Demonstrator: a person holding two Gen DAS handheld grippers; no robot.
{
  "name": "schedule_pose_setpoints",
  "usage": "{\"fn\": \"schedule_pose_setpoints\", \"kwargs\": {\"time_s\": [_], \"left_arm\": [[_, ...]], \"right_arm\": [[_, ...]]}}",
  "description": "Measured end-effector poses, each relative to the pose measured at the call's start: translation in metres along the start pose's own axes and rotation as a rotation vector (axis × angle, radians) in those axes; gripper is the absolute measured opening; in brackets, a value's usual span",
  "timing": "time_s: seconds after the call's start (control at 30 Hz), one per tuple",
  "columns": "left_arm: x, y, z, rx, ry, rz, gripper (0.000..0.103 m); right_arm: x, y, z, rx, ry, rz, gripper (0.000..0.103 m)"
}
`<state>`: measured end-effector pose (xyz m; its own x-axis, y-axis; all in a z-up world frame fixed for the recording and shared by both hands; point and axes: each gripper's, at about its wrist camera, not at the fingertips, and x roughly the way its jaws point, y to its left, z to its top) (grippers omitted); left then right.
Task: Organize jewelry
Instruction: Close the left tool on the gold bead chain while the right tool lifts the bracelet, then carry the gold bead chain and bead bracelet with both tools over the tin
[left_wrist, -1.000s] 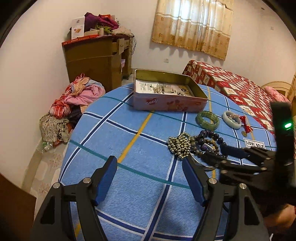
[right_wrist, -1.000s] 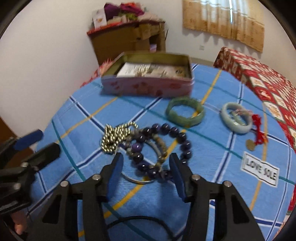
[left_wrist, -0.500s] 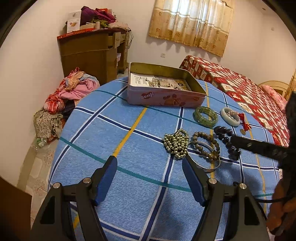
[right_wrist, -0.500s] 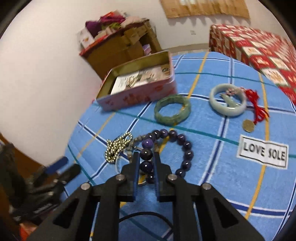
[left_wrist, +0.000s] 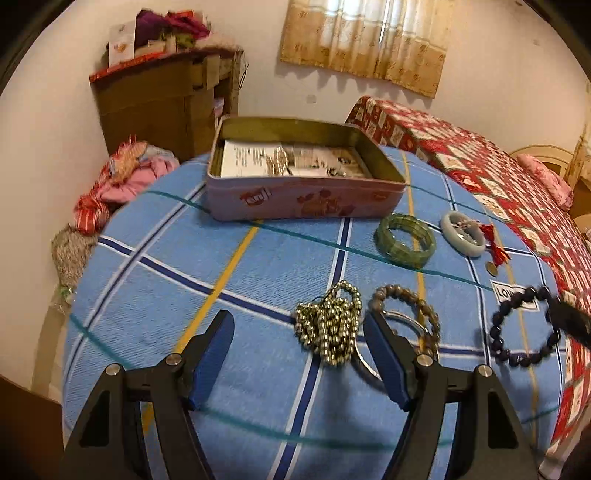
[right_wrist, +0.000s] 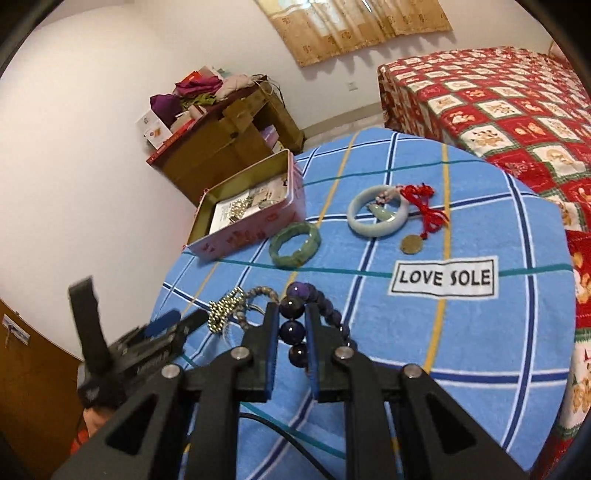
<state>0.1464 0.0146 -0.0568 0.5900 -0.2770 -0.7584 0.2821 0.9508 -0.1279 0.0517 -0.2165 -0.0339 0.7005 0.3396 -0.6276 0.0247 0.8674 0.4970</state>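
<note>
My right gripper (right_wrist: 291, 325) is shut on a dark purple bead bracelet (right_wrist: 291, 326) and holds it lifted above the blue checked cloth; in the left wrist view the bracelet (left_wrist: 524, 326) hangs at the right. My left gripper (left_wrist: 299, 354) is open and empty, low over the cloth, just before a pile of silver beads (left_wrist: 328, 325) and a brown bead bracelet (left_wrist: 406, 302) lying on a metal ring. A pink tin box (left_wrist: 303, 195) stands open at the back with beads and paper inside. A green bangle (left_wrist: 404, 240) and a pale jade bangle (left_wrist: 463, 238) lie right of it.
A red tassel with a coin (right_wrist: 417, 229) lies beside the pale bangle. A "LOVE SOLE" label (right_wrist: 443, 277) is on the cloth. A bed with a red quilt (right_wrist: 498, 110) stands to the right, a brown cabinet (left_wrist: 162, 103) and a clothes pile (left_wrist: 118, 184) to the left.
My right gripper closed on the purple bracelet and lifted it off the pile, away to the right. My left gripper stayed open and shifted only a little.
</note>
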Motion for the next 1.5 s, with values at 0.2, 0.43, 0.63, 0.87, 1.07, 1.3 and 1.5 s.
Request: {"fn": "schedule_pose_setpoints", "kwargs": {"time_s": [0.2,0.43,0.63,0.87,1.07,1.3,1.5], "left_arm": [[0.016,-0.003,-0.004,-0.02,0.048,-0.018,0.067],[0.018,-0.003,0.0,-0.022,0.048,-0.031,0.024],[0.01,-0.006,0.001,-0.013,0.019,-0.076,0.011],[-0.039,-0.017,0.003,0.047,-0.121,-0.071,0.01],[-0.074,-0.015,0.012,0.054,-0.19,-0.111,0.009],[-0.098,-0.01,0.014,0.037,-0.231,-0.133,0.009],[-0.105,-0.016,0.017,0.05,-0.254,-0.125,0.01]], "right_arm": [[0.005,-0.005,-0.005,0.003,0.029,0.014,0.016],[0.007,-0.005,-0.005,0.005,0.035,0.023,0.016],[0.003,-0.006,-0.005,0.015,0.03,0.03,0.016],[-0.011,0.0,0.003,0.024,-0.005,0.069,0.016],[-0.022,0.012,0.005,0.016,-0.028,0.098,0.017],[-0.034,0.022,0.011,0.005,-0.061,0.13,0.017],[-0.035,0.027,0.016,-0.001,-0.064,0.143,0.017]]}}
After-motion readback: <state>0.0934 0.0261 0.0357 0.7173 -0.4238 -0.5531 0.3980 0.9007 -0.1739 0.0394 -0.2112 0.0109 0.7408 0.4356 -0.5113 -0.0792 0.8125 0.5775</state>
